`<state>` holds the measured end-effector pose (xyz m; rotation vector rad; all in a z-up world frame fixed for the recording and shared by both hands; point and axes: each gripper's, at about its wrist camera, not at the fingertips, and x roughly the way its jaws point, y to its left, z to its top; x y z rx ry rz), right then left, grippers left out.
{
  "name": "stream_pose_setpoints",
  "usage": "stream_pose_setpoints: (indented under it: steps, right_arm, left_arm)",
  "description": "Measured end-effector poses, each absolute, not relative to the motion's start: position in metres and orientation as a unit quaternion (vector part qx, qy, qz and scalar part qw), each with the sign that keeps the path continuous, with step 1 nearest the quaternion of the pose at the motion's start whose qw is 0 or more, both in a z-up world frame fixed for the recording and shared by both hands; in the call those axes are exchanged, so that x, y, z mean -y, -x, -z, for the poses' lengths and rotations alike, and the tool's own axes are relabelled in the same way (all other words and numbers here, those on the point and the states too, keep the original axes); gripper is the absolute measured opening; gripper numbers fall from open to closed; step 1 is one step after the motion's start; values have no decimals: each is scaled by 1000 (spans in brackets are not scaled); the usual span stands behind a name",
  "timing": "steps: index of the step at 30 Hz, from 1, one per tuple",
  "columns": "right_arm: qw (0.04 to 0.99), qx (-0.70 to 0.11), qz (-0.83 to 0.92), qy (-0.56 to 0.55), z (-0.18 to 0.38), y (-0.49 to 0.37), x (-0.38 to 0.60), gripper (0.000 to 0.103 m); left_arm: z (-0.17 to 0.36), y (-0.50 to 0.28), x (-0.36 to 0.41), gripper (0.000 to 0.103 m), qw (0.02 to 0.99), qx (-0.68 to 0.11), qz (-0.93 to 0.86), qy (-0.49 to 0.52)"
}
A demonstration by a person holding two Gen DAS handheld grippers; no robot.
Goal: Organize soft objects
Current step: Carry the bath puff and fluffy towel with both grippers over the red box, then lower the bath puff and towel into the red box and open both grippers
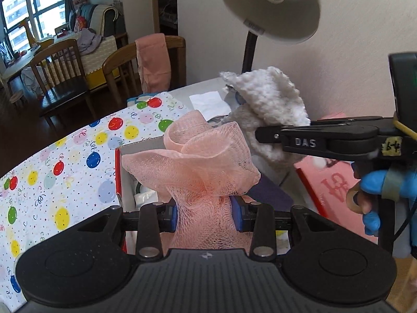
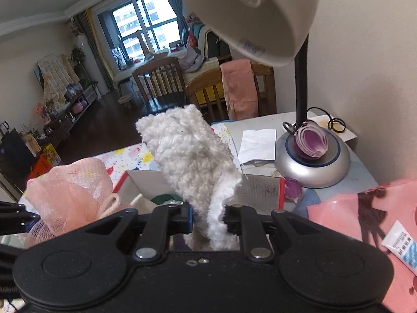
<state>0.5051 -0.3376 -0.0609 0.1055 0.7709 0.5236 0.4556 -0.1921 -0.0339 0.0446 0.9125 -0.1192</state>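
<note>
My left gripper [image 1: 204, 212] is shut on a pink mesh bath pouf [image 1: 198, 156], which bulges up above the blue pads. Below it lies an open box with red edges [image 1: 118, 172] and a white inside. My right gripper [image 2: 208, 217] is shut on a fluffy white cloth [image 2: 190, 154] that stands up from the jaws over the same box [image 2: 263, 186]. In the left wrist view the right gripper [image 1: 263, 133] comes in from the right, held by a blue-gloved hand [image 1: 372, 185], with the white cloth [image 1: 271, 99] hanging from it. The pouf [image 2: 70, 190] shows at the left of the right wrist view.
A desk lamp [image 2: 250, 13] hangs close overhead; its silver base [image 2: 312, 161] carries half a red onion [image 2: 310, 140]. A balloon-print cloth [image 1: 52, 172] covers the table at left. Pink sheet [image 2: 365, 219] with a tube [image 2: 401, 242] lies at right. Wooden chairs [image 1: 65, 73] stand beyond.
</note>
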Motion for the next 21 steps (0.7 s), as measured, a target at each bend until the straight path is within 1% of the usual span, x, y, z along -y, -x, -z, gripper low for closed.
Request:
stream_pose_setpoints:
  steps: [7,10,14,18,20,21]
  right_arm:
    - [881,-403,-245,-45,84,-513,334,16]
    - [878,-411,-241,-34,91,-516,333,19]
    - [877,-419,-237,-7,97,-514,326,21]
    - [876,-419,-241,3,97,-507,325,25]
    - [877,-416,-238,17,97,-506,324,26]
    - [878,-415,-237,23,96,-506,322,28]
  left_arm:
    - [66,-476,195,37,885,-462,54,-31]
    - [77,-481,197,37,879,-471,57,-36]
    - [89,-487,198,38,873,-482,59,-41]
    - [98,-491,198,38,868,-492,60,-40]
    - [102,-492,197,40,867,-494,59,-33]
    - [103,-492,196,42,866,-495,59,-29]
